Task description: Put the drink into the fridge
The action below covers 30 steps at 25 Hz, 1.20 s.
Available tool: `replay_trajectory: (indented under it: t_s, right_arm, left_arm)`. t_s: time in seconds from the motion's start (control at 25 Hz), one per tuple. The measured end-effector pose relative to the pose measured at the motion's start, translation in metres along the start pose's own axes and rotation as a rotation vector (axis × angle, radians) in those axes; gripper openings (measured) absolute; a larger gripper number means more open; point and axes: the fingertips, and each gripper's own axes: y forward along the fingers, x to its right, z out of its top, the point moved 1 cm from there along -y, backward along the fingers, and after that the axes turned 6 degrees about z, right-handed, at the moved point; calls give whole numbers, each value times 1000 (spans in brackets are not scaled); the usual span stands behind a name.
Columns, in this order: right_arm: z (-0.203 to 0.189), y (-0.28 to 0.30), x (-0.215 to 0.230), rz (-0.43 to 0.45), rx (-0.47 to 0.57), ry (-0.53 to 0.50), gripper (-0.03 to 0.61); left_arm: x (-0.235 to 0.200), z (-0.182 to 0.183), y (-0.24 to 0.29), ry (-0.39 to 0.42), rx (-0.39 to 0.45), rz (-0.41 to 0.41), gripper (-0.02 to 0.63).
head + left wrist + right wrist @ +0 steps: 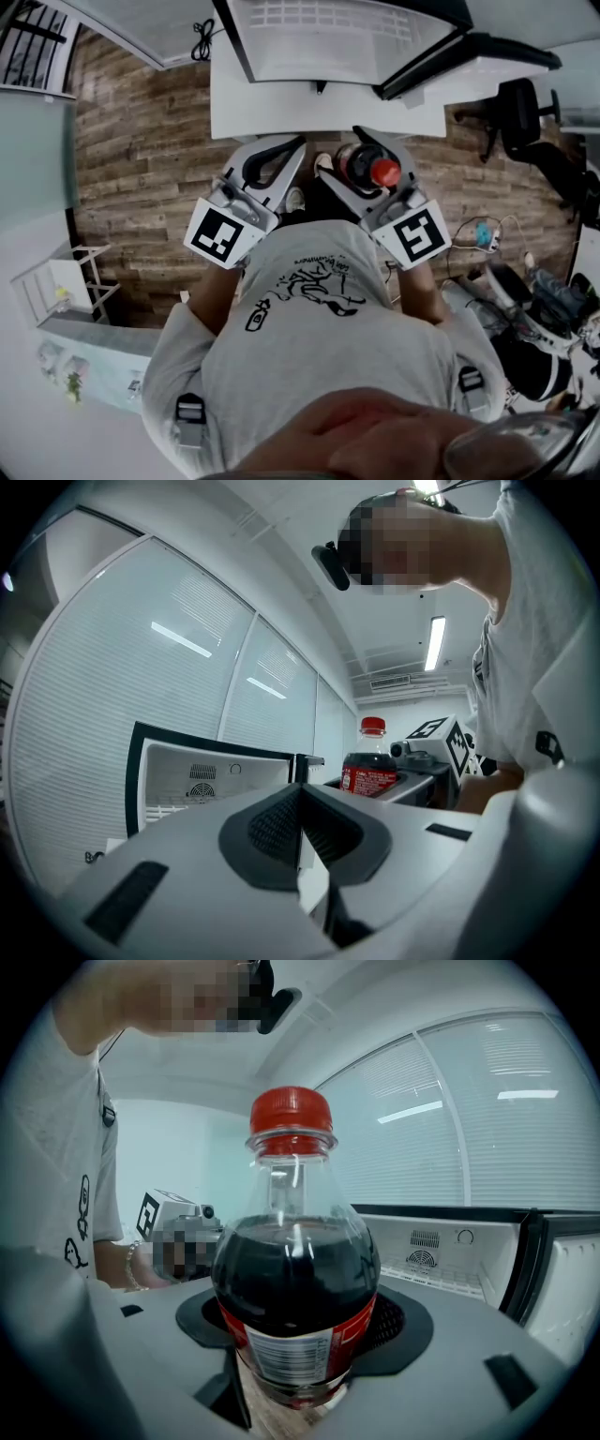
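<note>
Carrying the drink bottle [384, 172] toward the fridge [319, 42] looks like the step in hand.

Head view: the right gripper [361, 167] clamps the drink bottle just ahead of the person's chest at 1 o'clock, red cap up. The left gripper [274, 161] sits beside it at 11 o'clock. The fridge stands at 12 o'clock beyond both, door open.

Left gripper view: its jaws are pressed together on nothing. The drink bottle shows at 1 o'clock and the white fridge cavity at 9 o'clock.

Right gripper view: both jaws grasp the labelled lower body. The drink bottle is upright, clear plastic, dark cola up to the shoulder, with a red label and barcode. The fridge interior lies at 3 o'clock.

Next, I judge, comes a forward reach to set it upright inside before letting go.
</note>
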Motion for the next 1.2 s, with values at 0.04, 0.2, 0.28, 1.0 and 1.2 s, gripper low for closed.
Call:
replay_trajectory:
  t_s: [0.04, 0.2, 0.28, 1.0, 1.2]
  right_arm:
    - [-2, 1, 1, 1, -2, 0, 322]
    - [-10, 4, 1, 0, -4, 3, 322]
    - [-14, 5, 1, -1, -1, 7, 322]
    - [-76, 28, 39, -21, -48, 2, 322]
    - [-97, 39, 48, -35, -63, 3, 322]
  left_arm:
    - [-1, -1, 0, 3, -1, 2, 3]
    - [-4, -9, 2, 2, -3, 2, 3]
    - [-4, -13, 2, 0, -8, -1, 3]
    - [-30, -73, 32, -12, -42, 15, 3]
    - [-44, -88, 39, -7, -47, 13, 3]
